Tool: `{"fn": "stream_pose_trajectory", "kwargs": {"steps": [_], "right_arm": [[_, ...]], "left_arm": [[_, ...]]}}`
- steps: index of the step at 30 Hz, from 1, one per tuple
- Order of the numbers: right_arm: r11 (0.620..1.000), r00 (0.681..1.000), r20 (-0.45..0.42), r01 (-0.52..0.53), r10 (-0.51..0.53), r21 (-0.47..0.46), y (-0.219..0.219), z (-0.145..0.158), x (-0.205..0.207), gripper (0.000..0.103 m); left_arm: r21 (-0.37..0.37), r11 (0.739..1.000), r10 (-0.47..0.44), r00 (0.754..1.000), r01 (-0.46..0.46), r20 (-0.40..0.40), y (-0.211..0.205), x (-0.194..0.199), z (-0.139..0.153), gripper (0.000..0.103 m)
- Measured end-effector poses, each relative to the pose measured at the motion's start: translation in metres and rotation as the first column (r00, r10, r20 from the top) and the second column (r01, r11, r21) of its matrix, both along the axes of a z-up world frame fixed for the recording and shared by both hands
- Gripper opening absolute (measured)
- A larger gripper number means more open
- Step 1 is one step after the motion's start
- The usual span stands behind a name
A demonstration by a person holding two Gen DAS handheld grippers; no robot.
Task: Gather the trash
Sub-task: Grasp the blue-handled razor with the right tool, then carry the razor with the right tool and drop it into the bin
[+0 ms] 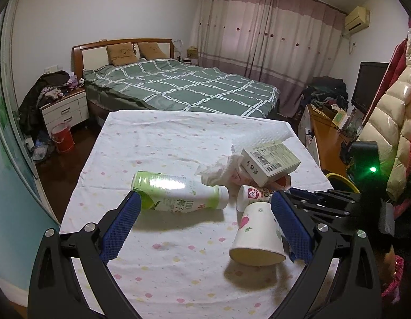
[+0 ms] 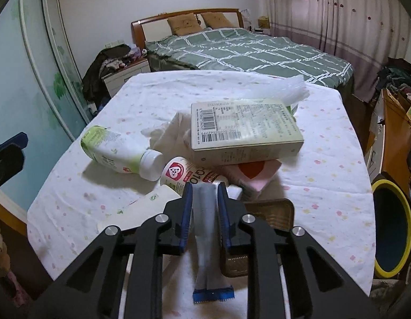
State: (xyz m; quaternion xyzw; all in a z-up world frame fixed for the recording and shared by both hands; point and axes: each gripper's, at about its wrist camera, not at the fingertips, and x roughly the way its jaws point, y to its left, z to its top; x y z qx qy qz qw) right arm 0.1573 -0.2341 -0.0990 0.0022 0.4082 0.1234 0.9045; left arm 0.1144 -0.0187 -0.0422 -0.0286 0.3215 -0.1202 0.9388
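Observation:
On the flowered tablecloth (image 1: 163, 143) lie a green-and-white bottle (image 1: 179, 194), a paper cup (image 1: 256, 236) on its side, a small white bottle with a red-marked cap (image 1: 252, 195), a barcoded box (image 1: 270, 163) and a crumpled tissue (image 1: 218, 168). My left gripper (image 1: 205, 196) stands open, its pads to either side of the big bottle and the cup, touching neither clearly. In the right wrist view my right gripper (image 2: 204, 186) is shut on a grey wrapper (image 2: 205, 228) with a blue end, just before the small bottle (image 2: 187, 174) and box (image 2: 245, 133).
A yellow-rimmed bin (image 2: 391, 226) stands on the floor at the table's right side. A brown woven thing (image 2: 272, 212) lies under the right gripper. A pink packet (image 2: 256, 172) sits under the box. A white paper towel (image 1: 261, 133) lies behind. A bed (image 1: 184, 85) fills the background.

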Motion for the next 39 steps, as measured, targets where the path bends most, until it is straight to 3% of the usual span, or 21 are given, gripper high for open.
{"fn": "stream_pose_trajectory", "kwargs": {"steps": [6,10,18,25,33,39], "right_arm": [[1.000,0.999,-0.036,0.002,-0.003,-0.023,0.004,-0.010,0.009,0.019],[1.000,1.000,-0.027,-0.010,0.010,-0.007,0.007,-0.009,0.007,0.006],[0.992,0.998,0.053,-0.021,0.014,0.125,-0.013,0.028,-0.012,0.006],[0.987,0.991,0.133,0.013,-0.034,0.159,-0.043,0.059,-0.030,0.006],[0.967,0.961,0.142,0.217,-0.235,0.130,-0.128,0.059,-0.030,0.006],[0.912,0.906,0.118,0.398,-0.407,0.098,-0.206,0.041,-0.024,0.006]], "left_arm": [[0.002,1.000,-0.002,1.000,0.002,-0.003,-0.001,-0.001,-0.004,0.097],[0.000,1.000,0.000,1.000,0.000,-0.007,-0.001,-0.001,-0.006,0.097],[-0.002,1.000,-0.003,1.000,0.003,-0.011,-0.003,0.001,-0.008,0.097],[0.002,1.000,-0.018,1.000,0.018,-0.016,-0.008,0.002,-0.010,0.097],[0.006,0.999,-0.040,0.999,0.040,-0.029,-0.021,0.006,-0.014,0.098],[0.014,0.998,-0.056,0.998,0.056,-0.039,-0.035,0.010,-0.017,0.098]]}}
